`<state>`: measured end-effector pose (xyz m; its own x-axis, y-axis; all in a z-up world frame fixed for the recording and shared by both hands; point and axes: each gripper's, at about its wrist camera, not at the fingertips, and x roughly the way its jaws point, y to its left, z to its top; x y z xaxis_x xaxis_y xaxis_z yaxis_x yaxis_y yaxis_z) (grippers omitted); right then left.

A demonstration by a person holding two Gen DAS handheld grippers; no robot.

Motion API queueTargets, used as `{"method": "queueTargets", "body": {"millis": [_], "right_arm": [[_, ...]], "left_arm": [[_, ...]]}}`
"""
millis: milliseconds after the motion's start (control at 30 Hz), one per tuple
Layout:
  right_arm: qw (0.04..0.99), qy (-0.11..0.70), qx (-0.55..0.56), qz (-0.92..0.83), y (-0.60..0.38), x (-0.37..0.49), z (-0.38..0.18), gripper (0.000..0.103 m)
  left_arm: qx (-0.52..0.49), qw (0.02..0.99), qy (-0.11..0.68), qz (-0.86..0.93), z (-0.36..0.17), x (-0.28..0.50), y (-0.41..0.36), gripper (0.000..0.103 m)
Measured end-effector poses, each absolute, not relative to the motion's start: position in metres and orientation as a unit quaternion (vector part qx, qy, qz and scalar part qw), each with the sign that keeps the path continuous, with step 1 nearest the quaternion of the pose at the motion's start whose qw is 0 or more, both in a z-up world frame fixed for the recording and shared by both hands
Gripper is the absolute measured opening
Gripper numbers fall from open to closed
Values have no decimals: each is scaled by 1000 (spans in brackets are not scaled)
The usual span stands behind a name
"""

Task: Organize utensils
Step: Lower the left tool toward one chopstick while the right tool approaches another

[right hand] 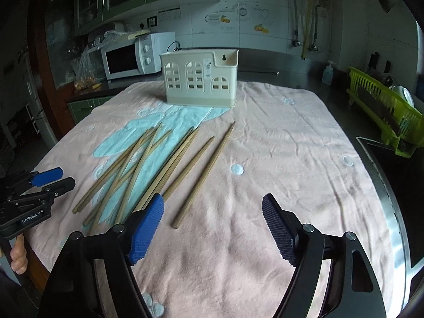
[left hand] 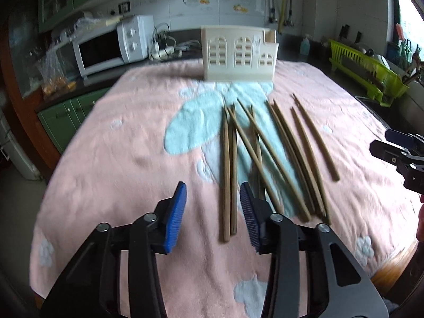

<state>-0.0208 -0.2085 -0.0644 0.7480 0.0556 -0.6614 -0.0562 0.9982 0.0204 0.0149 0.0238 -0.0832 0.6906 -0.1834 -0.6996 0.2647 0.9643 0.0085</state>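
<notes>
On the towel-covered bench (right hand: pixel 291 137), chopsticks (right hand: pixel 169 164) are lying scattered before the empty holder (right hand: pixel 200 79); left tongs (left hand: pixel 213 212) and right tongs (right hand: pixel 213 225) are hovering spread, seemingly readying to gather them.

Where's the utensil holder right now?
The utensil holder stands upright at the far edge of the pink towel, beyond the chopsticks and in front of the microwave.

My left view is motion-blurred; behind the holder (left hand: pixel 238 53) I can't read the wall decals, and the right gripper (left hand: pixel 397 156) is cut off.
</notes>
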Motion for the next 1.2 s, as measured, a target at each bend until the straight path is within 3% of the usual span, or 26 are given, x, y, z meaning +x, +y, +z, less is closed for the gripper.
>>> {"method": "queueTargets", "body": {"millis": [167,1000,1200], "right_arm": [[927,372,-5,45,-199,-15,-76,71],[918,391,1,56,-194,-1,-91,71],[915,399,5,55,-191,3,-96,67]], "left_arm": [[57,909,393,-128,-97,21,22,29],[77,896,422,-116,-114,48,11,29],[77,897,418,-117,-116,51,4,22]]}}
